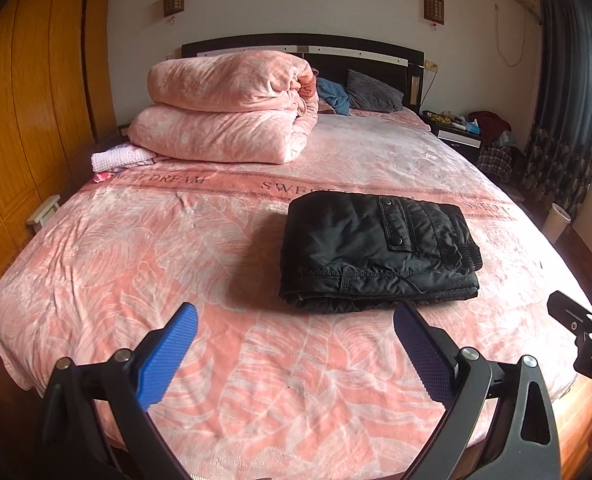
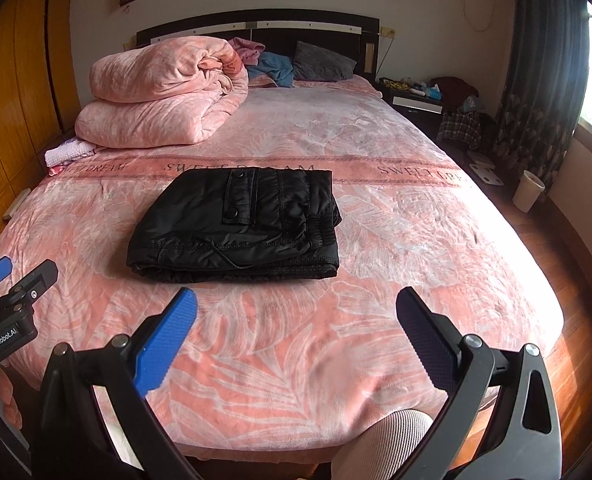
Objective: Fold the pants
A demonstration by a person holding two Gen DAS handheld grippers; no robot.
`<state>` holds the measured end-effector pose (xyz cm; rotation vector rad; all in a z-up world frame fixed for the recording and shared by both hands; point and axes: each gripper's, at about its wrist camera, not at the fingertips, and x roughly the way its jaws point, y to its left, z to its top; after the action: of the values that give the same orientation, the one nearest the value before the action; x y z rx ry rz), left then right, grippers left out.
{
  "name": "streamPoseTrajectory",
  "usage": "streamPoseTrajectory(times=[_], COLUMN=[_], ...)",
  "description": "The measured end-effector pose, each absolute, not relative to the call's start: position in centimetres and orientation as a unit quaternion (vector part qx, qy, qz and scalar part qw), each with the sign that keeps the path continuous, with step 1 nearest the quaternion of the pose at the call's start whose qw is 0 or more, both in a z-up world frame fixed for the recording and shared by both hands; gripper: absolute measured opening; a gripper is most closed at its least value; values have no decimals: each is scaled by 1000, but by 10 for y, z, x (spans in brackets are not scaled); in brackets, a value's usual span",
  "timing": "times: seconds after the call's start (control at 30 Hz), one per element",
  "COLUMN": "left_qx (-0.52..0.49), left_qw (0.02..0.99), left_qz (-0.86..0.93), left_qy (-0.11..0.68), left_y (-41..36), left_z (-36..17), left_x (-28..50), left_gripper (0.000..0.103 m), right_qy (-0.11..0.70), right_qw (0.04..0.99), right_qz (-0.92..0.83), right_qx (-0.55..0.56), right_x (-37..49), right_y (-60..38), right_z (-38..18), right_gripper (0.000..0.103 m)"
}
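Black padded pants (image 1: 379, 252) lie folded into a compact rectangle on the pink bed cover (image 1: 136, 264); in the right wrist view they (image 2: 240, 228) lie in the middle of the bed. My left gripper (image 1: 296, 316) is open and empty, held above the bed's near edge, short of the pants. My right gripper (image 2: 296, 300) is open and empty, also short of the pants. The right gripper shows at the right edge of the left wrist view (image 1: 583, 316). The left gripper shows at the left edge of the right wrist view (image 2: 12, 276).
A folded pink quilt (image 1: 228, 108) sits at the back left of the bed, with pillows and clothes (image 1: 371, 92) by the dark headboard. A wooden wardrobe (image 1: 28, 92) stands on the left. A nightstand (image 2: 415, 100), clothes pile and white bin (image 2: 527, 190) are on the right.
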<state>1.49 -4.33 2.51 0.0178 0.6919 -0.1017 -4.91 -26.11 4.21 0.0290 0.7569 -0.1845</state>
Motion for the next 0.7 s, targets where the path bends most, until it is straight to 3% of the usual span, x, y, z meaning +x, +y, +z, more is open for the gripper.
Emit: streamPoseTrajectory(times=[0.7], left_qx=[29], left_qw=[939], left_qz=[-54], left_qy=[338], left_y=[-51], left_z=[29], left_x=[10], left_gripper=[99], right_qy=[390], right_qw=[915], right_qz=[-93], right_qx=[34], right_x=[-51], right_y=[-260], right_z=[47], right_gripper=[100])
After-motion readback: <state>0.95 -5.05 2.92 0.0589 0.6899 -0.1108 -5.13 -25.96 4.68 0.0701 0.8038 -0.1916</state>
